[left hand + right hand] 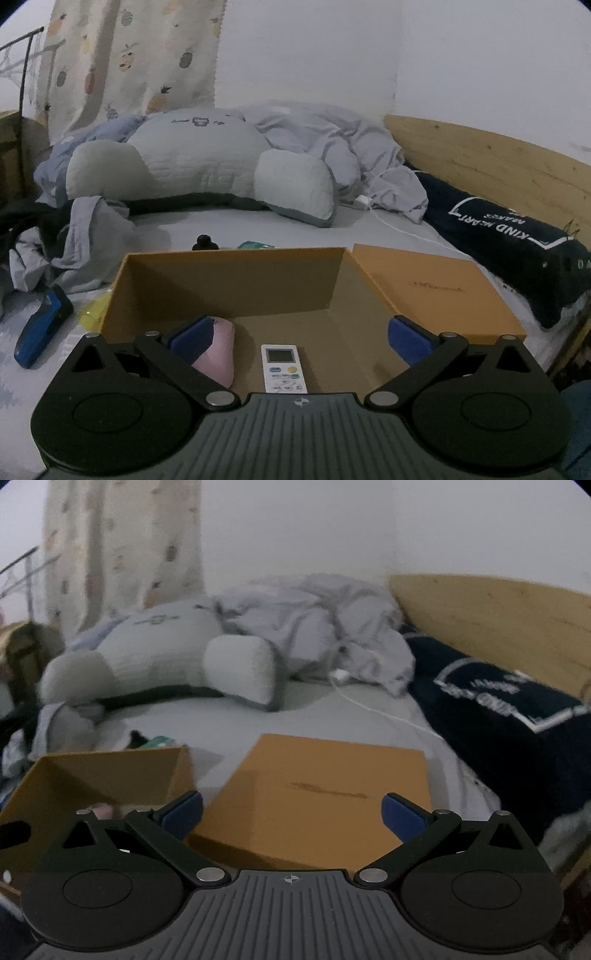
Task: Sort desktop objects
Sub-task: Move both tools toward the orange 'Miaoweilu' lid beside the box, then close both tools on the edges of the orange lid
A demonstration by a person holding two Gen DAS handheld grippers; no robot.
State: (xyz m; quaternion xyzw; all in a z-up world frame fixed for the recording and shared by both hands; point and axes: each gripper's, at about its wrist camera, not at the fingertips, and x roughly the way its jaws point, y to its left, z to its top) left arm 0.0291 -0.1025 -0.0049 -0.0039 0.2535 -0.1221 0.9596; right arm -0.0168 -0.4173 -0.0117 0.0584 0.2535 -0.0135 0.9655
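Note:
An open orange cardboard box [229,280] lies on the bed in the left wrist view. Inside it lie a white remote control [283,368] and a pink mouse-like object [218,352]. My left gripper [301,338] hangs open over the box, nothing between its blue pads; its left pad overlaps the pink object in view. The box lid [436,291] lies flat to the right of the box. In the right wrist view my right gripper [291,814] stands open just above that lid [317,794], with the box [107,771] to its left.
On the sheet left of the box lie a blue object [42,326] and something yellow [94,314]. A small black item [205,242] and a green packet [255,244] sit behind the box. A large grey cushion [199,166], rumpled bedding, a white charger cable [391,221], a dark pillow [509,243] and a wooden headboard [498,162] lie beyond.

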